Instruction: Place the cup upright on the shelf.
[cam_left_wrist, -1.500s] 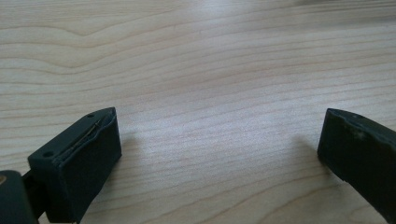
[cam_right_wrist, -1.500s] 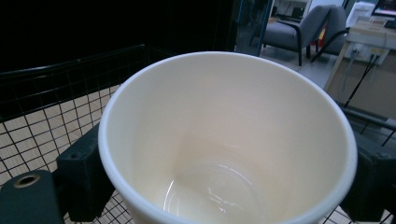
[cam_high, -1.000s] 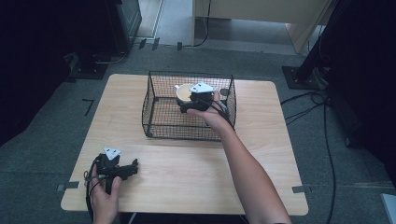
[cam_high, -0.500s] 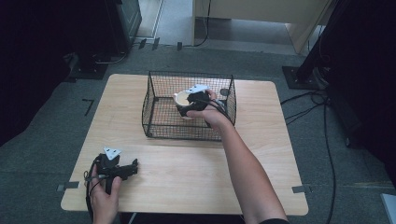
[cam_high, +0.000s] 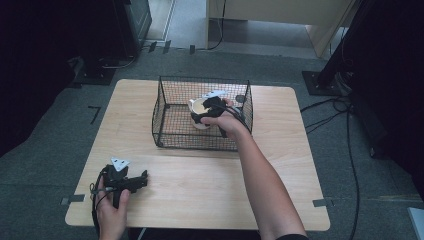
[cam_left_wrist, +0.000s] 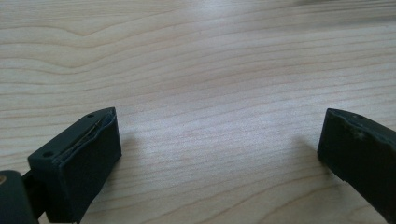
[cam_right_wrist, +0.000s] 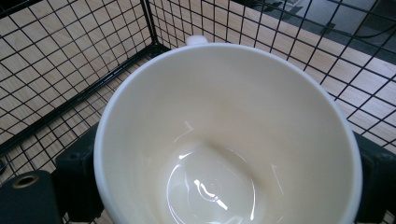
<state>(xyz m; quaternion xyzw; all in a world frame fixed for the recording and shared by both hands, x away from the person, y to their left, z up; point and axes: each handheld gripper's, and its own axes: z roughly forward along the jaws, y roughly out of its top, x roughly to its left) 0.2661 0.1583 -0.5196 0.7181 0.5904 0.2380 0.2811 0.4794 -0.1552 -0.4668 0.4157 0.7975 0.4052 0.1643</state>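
A cream cup (cam_high: 199, 110) is held inside the black wire basket (cam_high: 170, 112) at the table's middle back. My right gripper (cam_high: 202, 116) is shut on the cup, one jaw on each side of its wall. The right gripper view looks straight into the cup (cam_right_wrist: 224, 140), which has nothing in it, with basket mesh (cam_right_wrist: 56, 60) behind. My left gripper (cam_high: 140, 178) rests near the table's front left corner, held by a hand. In the left gripper view its jaws stand wide apart over bare wood, left gripper (cam_left_wrist: 219, 140) holding nothing.
The light wooden table (cam_high: 280, 165) has free room in front of the basket and to both sides. Dark stands, cables (cam_high: 325, 105) and a cabinet (cam_high: 260, 15) surround the table on the grey floor.
My right gripper has carried the cup a little toward the front left inside the basket. The left gripper has stayed still.
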